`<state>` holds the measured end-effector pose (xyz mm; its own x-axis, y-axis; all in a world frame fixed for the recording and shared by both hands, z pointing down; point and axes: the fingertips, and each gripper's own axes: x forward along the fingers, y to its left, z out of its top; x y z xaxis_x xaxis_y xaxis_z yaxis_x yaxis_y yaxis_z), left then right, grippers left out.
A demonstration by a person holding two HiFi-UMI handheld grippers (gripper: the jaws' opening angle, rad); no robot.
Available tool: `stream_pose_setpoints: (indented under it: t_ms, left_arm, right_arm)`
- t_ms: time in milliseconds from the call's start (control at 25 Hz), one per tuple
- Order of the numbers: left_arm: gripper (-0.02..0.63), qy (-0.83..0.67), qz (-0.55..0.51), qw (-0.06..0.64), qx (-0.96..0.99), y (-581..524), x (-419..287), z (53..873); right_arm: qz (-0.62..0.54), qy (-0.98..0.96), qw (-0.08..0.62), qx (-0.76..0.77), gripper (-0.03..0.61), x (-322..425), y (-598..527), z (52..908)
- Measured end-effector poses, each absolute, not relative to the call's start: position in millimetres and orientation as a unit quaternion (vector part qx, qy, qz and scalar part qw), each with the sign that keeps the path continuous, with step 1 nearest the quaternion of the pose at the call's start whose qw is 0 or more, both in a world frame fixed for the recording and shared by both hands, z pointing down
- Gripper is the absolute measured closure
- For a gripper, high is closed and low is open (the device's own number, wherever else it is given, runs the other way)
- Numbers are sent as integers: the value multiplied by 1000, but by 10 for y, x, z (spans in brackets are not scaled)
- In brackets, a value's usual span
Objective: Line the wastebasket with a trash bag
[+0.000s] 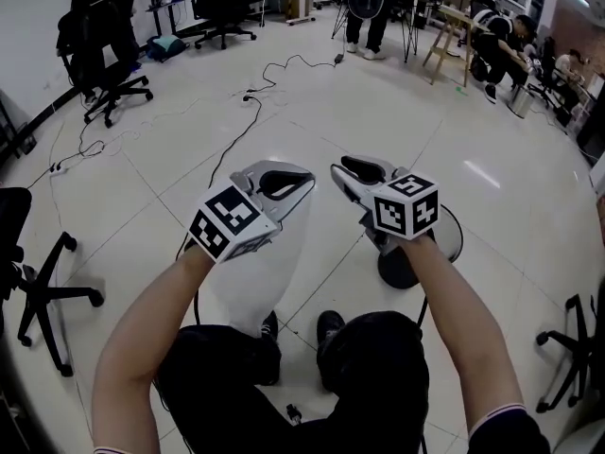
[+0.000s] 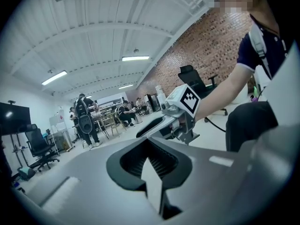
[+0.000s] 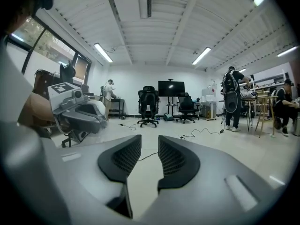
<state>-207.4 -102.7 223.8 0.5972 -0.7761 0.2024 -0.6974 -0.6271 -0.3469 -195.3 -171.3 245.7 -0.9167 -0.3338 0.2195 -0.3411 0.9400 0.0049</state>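
Here left gripper fingers pinch the trash bag; right gripper fingers stand spread

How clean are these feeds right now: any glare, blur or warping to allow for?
Head view: sharp, fisheye-bent at the edges, lamp glare on the floor. Left gripper view: dark rounded corners, trash bag between the shut jaws slightly soft. Right gripper view: crisp, ceiling lights blown white.

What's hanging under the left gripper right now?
The white trash bag hangs from the left gripper, pinched in its shut jaws. Its lower end reaches the person's dark trousers; the floor behind the bag is covered.
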Motion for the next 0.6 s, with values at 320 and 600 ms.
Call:
stream_pose_setpoints:
  t_ms: [320, 600]
  left_arm:
    - [601, 393, -170, 97, -899, -1193, -1548, 2489]
    - [601, 346, -174, 109, -915, -1384, -974, 2427]
  right_arm:
    - [37, -974, 109, 194, 479, -1401, -1752, 2687]
    - [46, -961, 95, 256, 479, -614, -1913, 2569]
